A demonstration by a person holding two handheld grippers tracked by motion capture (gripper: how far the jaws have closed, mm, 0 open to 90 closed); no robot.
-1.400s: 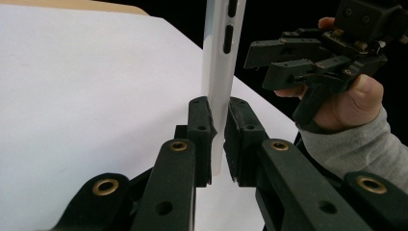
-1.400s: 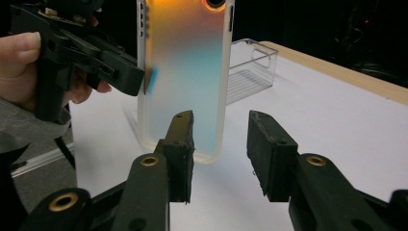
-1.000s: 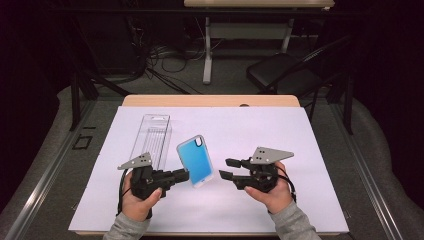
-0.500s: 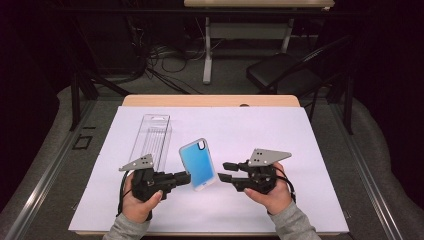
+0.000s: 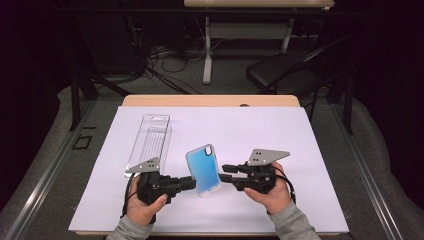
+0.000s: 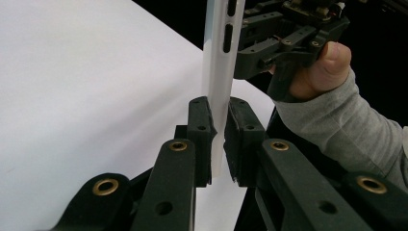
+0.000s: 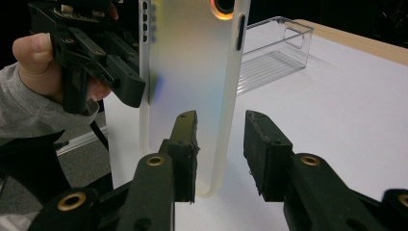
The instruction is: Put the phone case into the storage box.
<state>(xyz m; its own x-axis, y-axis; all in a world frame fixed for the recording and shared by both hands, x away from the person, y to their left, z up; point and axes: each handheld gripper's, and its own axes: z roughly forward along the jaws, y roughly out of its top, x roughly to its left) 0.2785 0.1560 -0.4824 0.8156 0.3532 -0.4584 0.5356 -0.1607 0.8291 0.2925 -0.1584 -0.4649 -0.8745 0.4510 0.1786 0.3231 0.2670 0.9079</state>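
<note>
Blue phone case is tilting upright, pinched by left hand-held gripper; right hand-held gripper is gaping around its edge.

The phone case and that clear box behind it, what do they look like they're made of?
Phone case: likely soft frosted plastic or silicone; matte, translucent, blue tint glowing through. Clear box: probably rigid transparent plastic; glossy, ribbed, the white table cover visible through it.
</note>
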